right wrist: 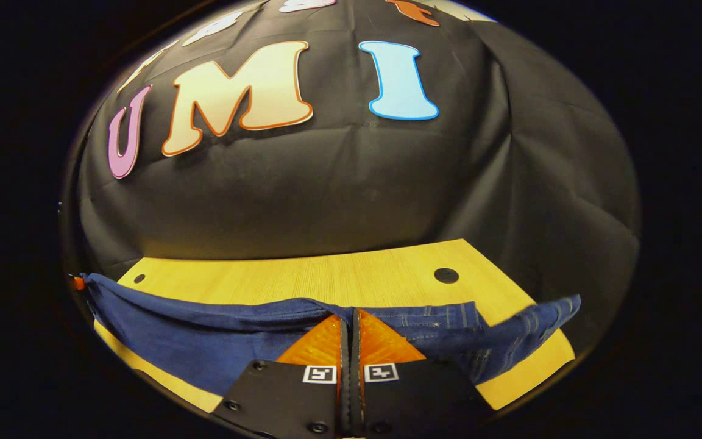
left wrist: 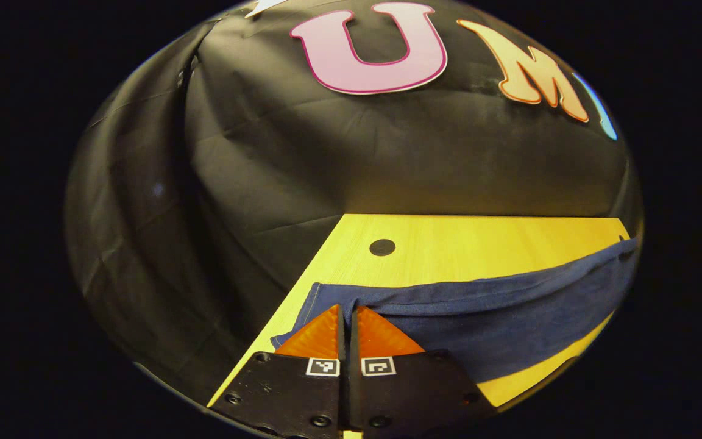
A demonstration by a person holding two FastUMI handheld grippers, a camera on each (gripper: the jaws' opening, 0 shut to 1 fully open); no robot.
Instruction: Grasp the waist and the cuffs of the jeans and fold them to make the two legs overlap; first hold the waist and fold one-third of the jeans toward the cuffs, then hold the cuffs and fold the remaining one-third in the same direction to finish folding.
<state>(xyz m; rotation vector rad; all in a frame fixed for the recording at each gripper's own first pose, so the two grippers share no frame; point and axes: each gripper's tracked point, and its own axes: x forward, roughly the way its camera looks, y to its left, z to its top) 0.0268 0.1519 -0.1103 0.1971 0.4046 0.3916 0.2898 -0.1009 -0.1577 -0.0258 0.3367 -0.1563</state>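
On the yellow wooden table (left wrist: 485, 238) the jeans (left wrist: 509, 317) lie stretched out as a long dark-blue band, long axis running side to side across both views.

Left gripper (left wrist: 348, 314): fingers drawn together to a thin slit, tips right at the upper edge of the denim near the stitched cuff end (left wrist: 314, 299). Cloth appears pinched between them; the contact itself is hidden by the fingers, so that is a judgement. From here the rest of the jeans runs off to the gripper's right.

Right gripper (right wrist: 351, 320): likewise closed to a narrow gap, tips at the upper edge of the cloth where the waist (right wrist: 448, 320) begins, with seams and stitching showing. A loose flap of the waistband (right wrist: 540, 323) hangs out past the table's right side. From here the legs run off to the left.

Relation that matters: each gripper sits at one end of the same long edge, waist at the right hand, cuffs at the left. The held edge looks slightly raised along its length. Judged step: bringing one leg over the other, so both ends should travel together across the short axis. Uneven travel would skew the fold.

Dark round holes in the tabletop (left wrist: 382, 247) lie beyond the jeans.
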